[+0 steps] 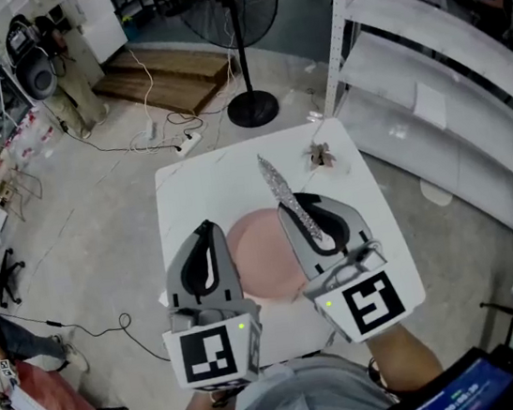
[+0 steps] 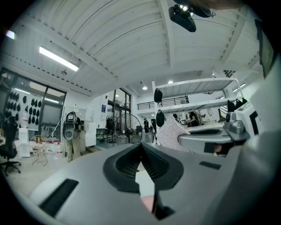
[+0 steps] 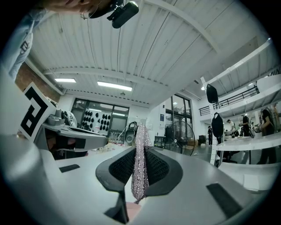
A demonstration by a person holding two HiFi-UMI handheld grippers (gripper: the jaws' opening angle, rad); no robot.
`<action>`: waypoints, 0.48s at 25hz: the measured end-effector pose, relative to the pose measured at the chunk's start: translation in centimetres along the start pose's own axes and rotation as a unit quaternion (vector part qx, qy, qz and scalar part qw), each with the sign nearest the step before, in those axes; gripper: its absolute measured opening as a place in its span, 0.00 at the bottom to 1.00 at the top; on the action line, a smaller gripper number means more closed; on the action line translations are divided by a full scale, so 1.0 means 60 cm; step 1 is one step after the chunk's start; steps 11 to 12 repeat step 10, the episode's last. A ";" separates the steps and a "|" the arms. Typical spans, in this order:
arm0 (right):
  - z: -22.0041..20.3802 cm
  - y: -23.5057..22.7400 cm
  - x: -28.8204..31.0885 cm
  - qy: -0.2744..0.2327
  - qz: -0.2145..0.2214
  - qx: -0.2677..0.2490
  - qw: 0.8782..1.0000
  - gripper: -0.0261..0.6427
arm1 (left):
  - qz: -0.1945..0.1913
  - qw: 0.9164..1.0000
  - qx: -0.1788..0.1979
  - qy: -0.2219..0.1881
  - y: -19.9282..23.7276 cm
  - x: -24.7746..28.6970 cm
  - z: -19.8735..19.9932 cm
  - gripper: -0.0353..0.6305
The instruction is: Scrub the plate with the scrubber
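Right gripper (image 1: 287, 206) clamps the glittery scrubber (image 1: 280, 185); left gripper (image 1: 206, 225) is closed and empty. Best to lower the scrubber flat onto the pink plate (image 1: 261, 267) by the table (image 1: 188, 190)'s near edge.

One plate (image 1: 261, 267), one scrubber (image 1: 278, 183), one table (image 1: 197, 184), two grippers: left gripper (image 1: 207, 227), right gripper (image 1: 296, 203).

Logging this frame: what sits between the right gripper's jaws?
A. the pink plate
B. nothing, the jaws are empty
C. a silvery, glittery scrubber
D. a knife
C: the right gripper view shows its jaws pressed onto the silvery scrubber, which sticks out past their tips, while the pink plate lies on the white table.
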State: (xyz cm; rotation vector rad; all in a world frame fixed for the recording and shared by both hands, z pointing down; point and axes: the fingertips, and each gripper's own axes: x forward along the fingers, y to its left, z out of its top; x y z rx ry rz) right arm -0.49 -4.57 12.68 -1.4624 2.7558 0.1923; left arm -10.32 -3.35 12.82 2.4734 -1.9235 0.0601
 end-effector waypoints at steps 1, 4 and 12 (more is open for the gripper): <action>0.000 -0.001 -0.001 0.000 -0.001 0.000 1.000 0.13 | -0.001 1.000 0.001 0.000 -0.001 0.001 0.000 0.06; 0.000 -0.003 -0.002 0.000 -0.004 0.001 1.000 0.14 | -0.002 1.000 0.005 0.000 -0.004 0.001 0.002 0.06; 0.001 -0.003 -0.002 0.003 -0.005 -0.002 1.000 0.14 | -0.003 1.000 0.006 0.001 -0.003 0.002 0.007 0.06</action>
